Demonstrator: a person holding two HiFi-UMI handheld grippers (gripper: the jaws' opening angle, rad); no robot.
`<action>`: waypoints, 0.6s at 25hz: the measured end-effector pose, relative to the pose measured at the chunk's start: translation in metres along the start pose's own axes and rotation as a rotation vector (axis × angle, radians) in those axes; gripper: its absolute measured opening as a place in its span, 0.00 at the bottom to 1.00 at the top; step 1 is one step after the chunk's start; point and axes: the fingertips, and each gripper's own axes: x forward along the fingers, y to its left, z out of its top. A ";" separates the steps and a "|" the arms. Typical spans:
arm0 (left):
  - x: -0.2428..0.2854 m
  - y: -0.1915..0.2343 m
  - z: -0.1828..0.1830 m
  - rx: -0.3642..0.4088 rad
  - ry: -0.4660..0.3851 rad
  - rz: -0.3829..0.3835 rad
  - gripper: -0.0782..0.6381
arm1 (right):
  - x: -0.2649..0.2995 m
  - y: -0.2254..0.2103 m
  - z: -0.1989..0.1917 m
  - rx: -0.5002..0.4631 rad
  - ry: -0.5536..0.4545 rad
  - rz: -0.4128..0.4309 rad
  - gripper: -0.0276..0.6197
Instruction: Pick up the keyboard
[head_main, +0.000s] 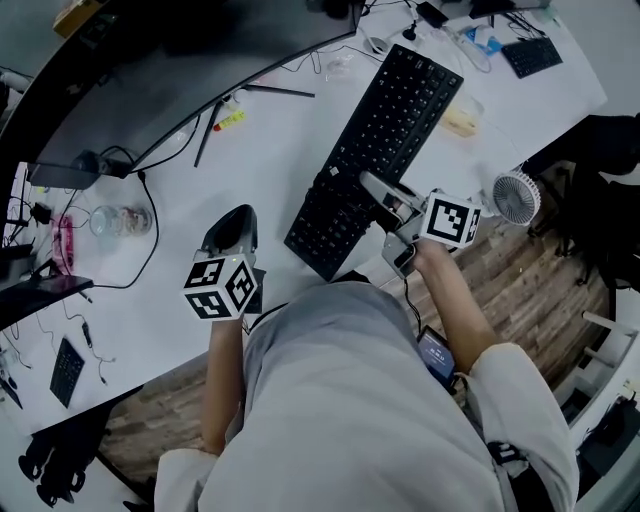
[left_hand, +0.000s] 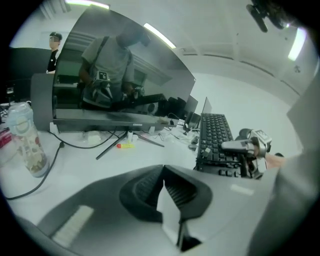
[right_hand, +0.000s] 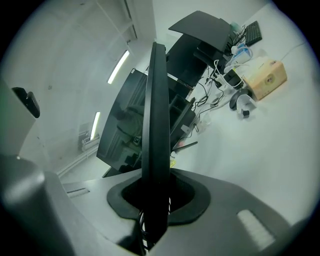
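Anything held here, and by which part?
The right gripper clamps the keyboard by its long side edge, near the end closest to the person. The left gripper holds nothing.

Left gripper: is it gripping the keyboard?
No, the left gripper has nothing between its jaws; the keyboard is off to its side, clamped by the right gripper.

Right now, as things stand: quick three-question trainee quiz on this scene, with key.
1. True or false: the right gripper is shut on the keyboard.
2. The left gripper holds: A) a mug, B) nothing, C) a phone.
3. Which view shows the keyboard edge-on?
Key: 1 true; 2 B; 3 the right gripper view.
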 end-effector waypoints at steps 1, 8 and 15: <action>-0.002 -0.002 -0.001 0.001 0.000 0.000 0.11 | -0.002 0.000 0.001 0.002 -0.007 -0.001 0.16; -0.014 -0.007 0.004 -0.016 -0.035 -0.008 0.11 | -0.006 0.006 0.006 -0.028 -0.036 -0.025 0.16; -0.034 0.000 0.018 -0.038 -0.096 0.006 0.11 | -0.016 0.018 0.006 -0.109 -0.042 -0.056 0.16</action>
